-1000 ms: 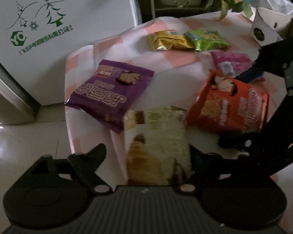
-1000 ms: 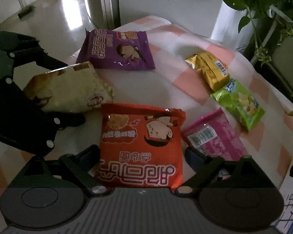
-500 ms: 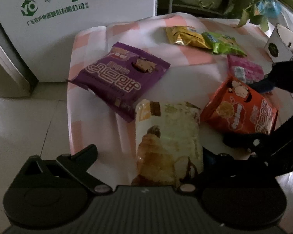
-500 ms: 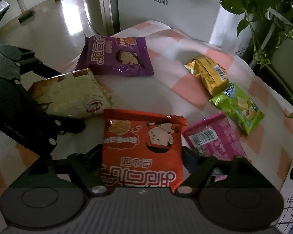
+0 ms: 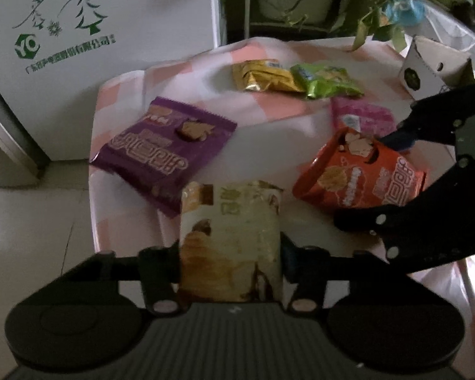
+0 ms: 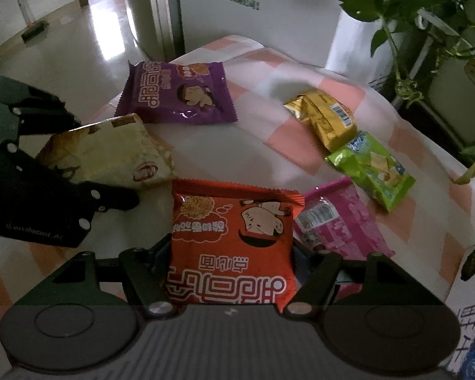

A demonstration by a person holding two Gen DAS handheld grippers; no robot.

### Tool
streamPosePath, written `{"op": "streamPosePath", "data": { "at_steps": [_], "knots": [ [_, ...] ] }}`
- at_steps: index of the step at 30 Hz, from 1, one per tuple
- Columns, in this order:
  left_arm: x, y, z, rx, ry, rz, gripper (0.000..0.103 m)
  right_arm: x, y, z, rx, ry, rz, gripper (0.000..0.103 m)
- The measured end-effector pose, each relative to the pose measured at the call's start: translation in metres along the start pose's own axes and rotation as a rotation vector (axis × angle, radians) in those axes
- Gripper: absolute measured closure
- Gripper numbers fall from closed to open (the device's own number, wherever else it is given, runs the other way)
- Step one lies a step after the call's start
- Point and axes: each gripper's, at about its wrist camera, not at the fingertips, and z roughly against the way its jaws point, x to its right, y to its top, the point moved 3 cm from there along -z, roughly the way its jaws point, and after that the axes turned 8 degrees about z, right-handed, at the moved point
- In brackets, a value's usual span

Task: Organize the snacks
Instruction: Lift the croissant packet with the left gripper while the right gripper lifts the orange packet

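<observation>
Landmark: the purple bag (image 5: 161, 152), lying flat on the checked tablecloth (image 5: 269, 110). Left to right: my left gripper (image 5: 230, 253) is clamped on the cream pastry packet (image 5: 229, 240), held just near-side and right of the purple bag, its long axis running straight out along my fingers. Further right, my right gripper (image 6: 229, 253) grips the orange noodle bag (image 6: 234, 237) the same way, long axis pointing away from me. Beyond the purple bag to the right lie the yellow packet (image 5: 262, 76), green packet (image 5: 326, 82) and pink packet (image 5: 361, 117), touching in a loose row. I judge the cream packet the nearer to the purple bag, so the left hand places first.
</observation>
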Motion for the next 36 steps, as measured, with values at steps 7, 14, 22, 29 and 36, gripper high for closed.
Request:
{"op": "streamPosePath", "data": {
  "at_steps": [7, 14, 22, 29, 36],
  "knots": [
    [0.005, 0.003, 0.004, 0.027, 0.004, -0.01, 0.053, 0.006, 0.0, 0.01, 0.02, -0.015, -0.018, 0.025],
    [0.002, 0.01, 0.016, 0.072, 0.006, 0.024, 0.053, 0.008, 0.001, 0.019, 0.042, -0.026, -0.025, 0.025],
    [0.0, 0.013, 0.024, 0.088, 0.007, 0.053, 0.053, 0.012, 0.0, 0.035, 0.073, -0.034, -0.028, 0.025],
    [0.01, 0.021, 0.039, 0.133, -0.019, 0.075, 0.053, 0.019, -0.003, 0.056, 0.113, -0.051, -0.042, 0.025],
    [0.031, 0.031, 0.051, 0.175, -0.044, 0.059, 0.053, 0.027, -0.013, 0.075, 0.134, -0.072, -0.055, 0.025]
  ]
}}
